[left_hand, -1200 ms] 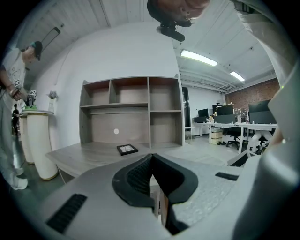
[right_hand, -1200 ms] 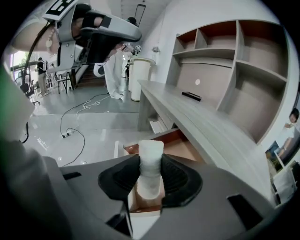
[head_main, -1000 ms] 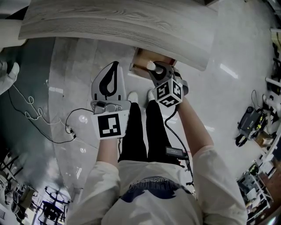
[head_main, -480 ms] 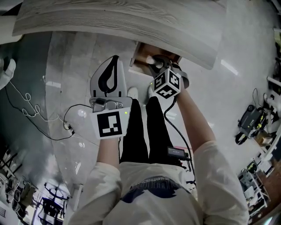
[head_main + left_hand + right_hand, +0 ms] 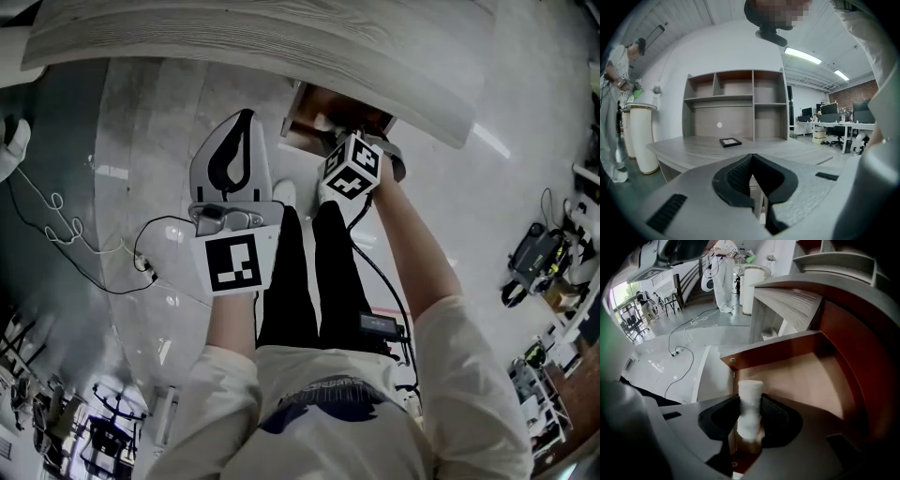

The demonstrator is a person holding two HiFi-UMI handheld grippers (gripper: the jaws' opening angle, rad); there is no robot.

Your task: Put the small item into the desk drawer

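- White and matte, the small item (image 5: 751,392) looks like a soft, light roll; it seems to pinch in slightly at the pads, so I judge it squashy rather than fragile, best held at mid-length
- Its long axis runs upright in the right gripper view, crosswise to the squeeze, with the flat top end clear above the jaws
- Right gripper (image 5: 749,417) is clamped on it, over the open drawer (image 5: 848,348) beneath the table (image 5: 281,37)
- Left gripper (image 5: 752,160) has its jaws pressed together on nothing, held away from the drawer
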